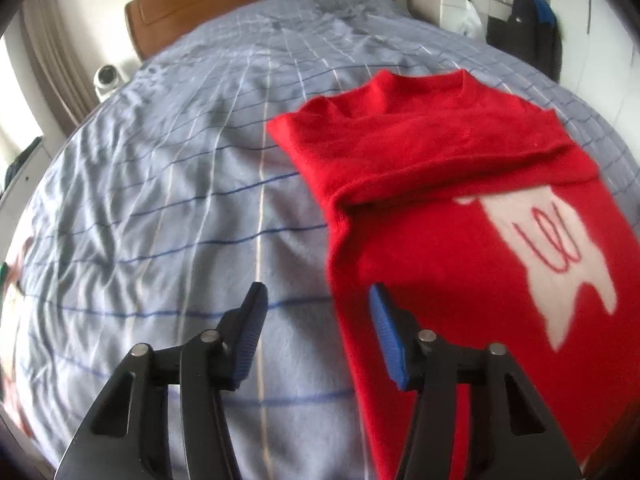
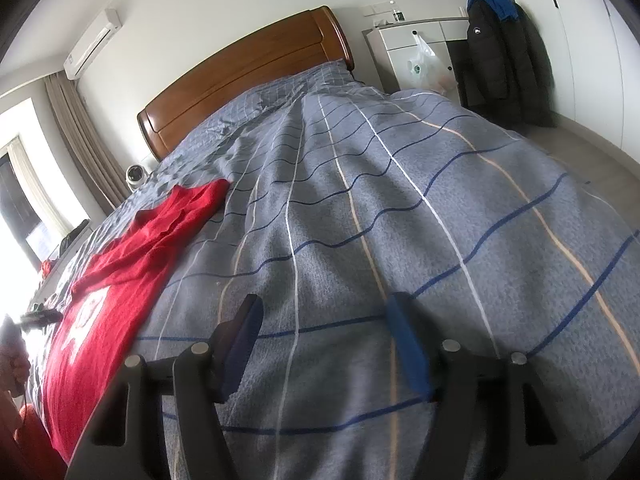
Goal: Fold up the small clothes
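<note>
Both grippers — left (image 1: 316,300), right (image 2: 324,312) — gape empty; red sweater's (image 1: 460,208) hem cut off.

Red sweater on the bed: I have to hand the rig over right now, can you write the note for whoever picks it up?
Left gripper: jaws open, nothing between them, over the bedspread at the sweater's near left edge.
Right gripper: jaws open, empty, over bare bedspread to the right of the sweater.
Red sweater: lies flat on the bed, collar toward the headboard, white design facing up.
Done: one sleeve is folded across the chest.
Left: it is not yet a compact fold; probably fold the sides in, then bring the hem up toward the collar.
</note>
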A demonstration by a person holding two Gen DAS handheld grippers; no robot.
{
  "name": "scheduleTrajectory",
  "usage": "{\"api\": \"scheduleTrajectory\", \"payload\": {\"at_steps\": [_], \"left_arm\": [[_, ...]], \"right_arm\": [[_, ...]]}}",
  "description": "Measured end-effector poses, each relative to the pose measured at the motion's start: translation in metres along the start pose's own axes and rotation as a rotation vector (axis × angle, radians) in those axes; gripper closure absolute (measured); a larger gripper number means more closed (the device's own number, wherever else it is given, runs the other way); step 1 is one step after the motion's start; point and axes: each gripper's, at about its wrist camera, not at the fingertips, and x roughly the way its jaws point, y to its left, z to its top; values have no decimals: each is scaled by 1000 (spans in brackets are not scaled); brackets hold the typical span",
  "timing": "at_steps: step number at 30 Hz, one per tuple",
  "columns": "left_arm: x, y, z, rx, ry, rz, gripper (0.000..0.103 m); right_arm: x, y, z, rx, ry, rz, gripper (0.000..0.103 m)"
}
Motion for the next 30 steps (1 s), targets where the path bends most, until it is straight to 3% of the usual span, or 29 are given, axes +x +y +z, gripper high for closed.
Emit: {"api": "scheduleTrajectory", "payload": {"at_steps": [2,4,5,6,8,13,15,17,18,20,25,26,29,30], "left_arm": [[12,-1,9,-38,-12,-7,50],[27,-1,21,-45,-38,48,54],[31,-1,26,-46,-49,79,61],[36,3,24,-54,-54,88,79],[37,10,20,-120,-57,31,98],[29,2,3,-94,-79,51,99],[24,5,2,-103,-70,45,93],[12,12,-1,-140,-72,6,91],[3,16,-2,-160,-88,-23,85],[-7,23,3,-192,-122,-48,75],[-13,27,33,-239,-179,-61,72],[-4,25,42,-241,-165,-75,68],[28,19,45,-231,-67,-92,68],[41,17,38,-223,-14,-87,79]], "right_arm": [[0,1,0,-1,1,-2,38],[1,1,0,-4,1,-6,38],[2,3,1,-5,2,-8,38],[2,3,1,-6,2,-10,38],[3,4,1,-7,2,-11,38],[3,3,2,-6,1,-10,38],[3,3,2,-6,2,-10,38],[3,4,1,-6,1,-10,38],[3,4,1,-6,1,-9,38],[3,4,1,-6,1,-10,38],[3,4,1,-7,1,-11,38],[3,4,1,-7,1,-11,38],[4,5,0,-9,2,-14,38],[4,5,0,-10,2,-16,38]]}}
